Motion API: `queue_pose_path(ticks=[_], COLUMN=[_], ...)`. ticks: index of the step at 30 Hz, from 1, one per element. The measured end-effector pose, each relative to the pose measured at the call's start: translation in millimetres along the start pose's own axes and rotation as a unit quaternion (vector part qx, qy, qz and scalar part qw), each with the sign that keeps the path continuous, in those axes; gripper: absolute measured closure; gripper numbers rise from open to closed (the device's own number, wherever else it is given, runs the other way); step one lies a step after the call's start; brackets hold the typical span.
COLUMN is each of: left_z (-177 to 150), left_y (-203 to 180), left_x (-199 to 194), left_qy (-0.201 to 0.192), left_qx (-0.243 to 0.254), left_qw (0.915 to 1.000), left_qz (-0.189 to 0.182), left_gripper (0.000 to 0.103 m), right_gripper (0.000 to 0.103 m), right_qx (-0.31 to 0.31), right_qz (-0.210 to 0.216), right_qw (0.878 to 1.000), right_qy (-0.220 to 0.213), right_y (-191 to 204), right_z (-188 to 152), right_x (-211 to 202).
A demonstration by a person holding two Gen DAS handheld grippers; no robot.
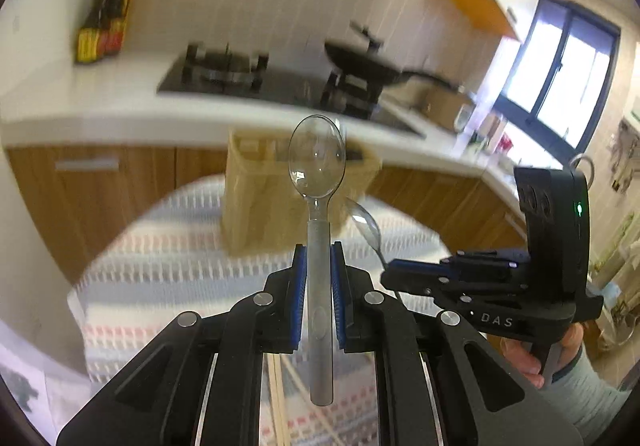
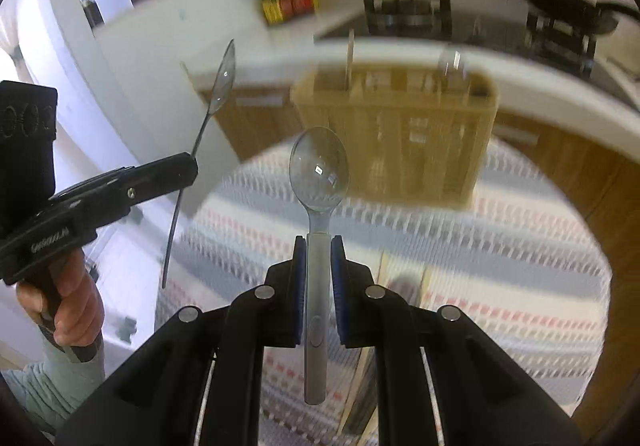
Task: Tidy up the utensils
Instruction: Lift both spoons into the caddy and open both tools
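Note:
My left gripper [image 1: 319,250] is shut on a clear plastic spoon [image 1: 318,165], bowl up, held in the air above the table. My right gripper [image 2: 319,244] is shut on a second clear plastic spoon [image 2: 319,173], also bowl up. Each gripper shows in the other's view: the right one [image 1: 386,270] with its spoon [image 1: 366,224], the left one [image 2: 192,165] with its spoon [image 2: 224,81]. A wooden utensil holder [image 2: 400,133] with several compartments stands ahead on the table; it also shows in the left wrist view [image 1: 264,197].
The round table has a striped cloth [image 2: 500,278]. Wooden chopsticks [image 2: 360,386] lie on it below my grippers. Behind is a white kitchen counter [image 1: 120,101] with a gas stove [image 1: 224,65] and a black pan [image 1: 360,61].

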State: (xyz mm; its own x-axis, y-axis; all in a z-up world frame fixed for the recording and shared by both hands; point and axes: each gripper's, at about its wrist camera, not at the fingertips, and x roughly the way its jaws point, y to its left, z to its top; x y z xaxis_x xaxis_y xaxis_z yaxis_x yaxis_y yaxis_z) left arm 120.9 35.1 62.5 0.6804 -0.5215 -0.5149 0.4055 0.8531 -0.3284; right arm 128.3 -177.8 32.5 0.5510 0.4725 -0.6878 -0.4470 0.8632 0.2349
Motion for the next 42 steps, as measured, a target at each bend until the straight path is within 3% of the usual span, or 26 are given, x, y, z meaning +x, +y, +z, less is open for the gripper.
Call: queue_pose_path(ticks=[9,15,26,34,42], left_z=[58.0,91.3,111.4,103.5,83.8], left_y=[-13.6,-8.2,10.8,25.3,34.7], left_x=[-11.2,12.2,65.5,107.5,116.0], left_qy=[-0.096,-0.14,-0.198,-0.177,-0.193], left_qx=[0.014,0.012,0.006,0.009,0.007], left_qw=[0.9953,0.9901,0.9794,0.9816,0.9786], left_qz=[0.0,0.009,0.037,0.073,0.07], left_gripper=[0.093,0.093,0.093,0.093,0.092], right_gripper=[0.093,0.093,0.093,0.093,0.093], right_qx=[0.004,0.017,0.048,0.065,0.063], right_qz=[-0.005,-0.031,-0.069,-0.081,-0.083], right_qw=[0.988,0.974,0.962,0.962,0.963], right_qy=[-0.156,-0.223,-0.259,-0.251,-0.248], right_y=[-28.1,-53.5,-97.5,-117.1,-120.7], right_z=[54.5,84.3,119.0,120.7,110.1], right_x=[-49.3,-58.4,-16.3,20.8,34.0])
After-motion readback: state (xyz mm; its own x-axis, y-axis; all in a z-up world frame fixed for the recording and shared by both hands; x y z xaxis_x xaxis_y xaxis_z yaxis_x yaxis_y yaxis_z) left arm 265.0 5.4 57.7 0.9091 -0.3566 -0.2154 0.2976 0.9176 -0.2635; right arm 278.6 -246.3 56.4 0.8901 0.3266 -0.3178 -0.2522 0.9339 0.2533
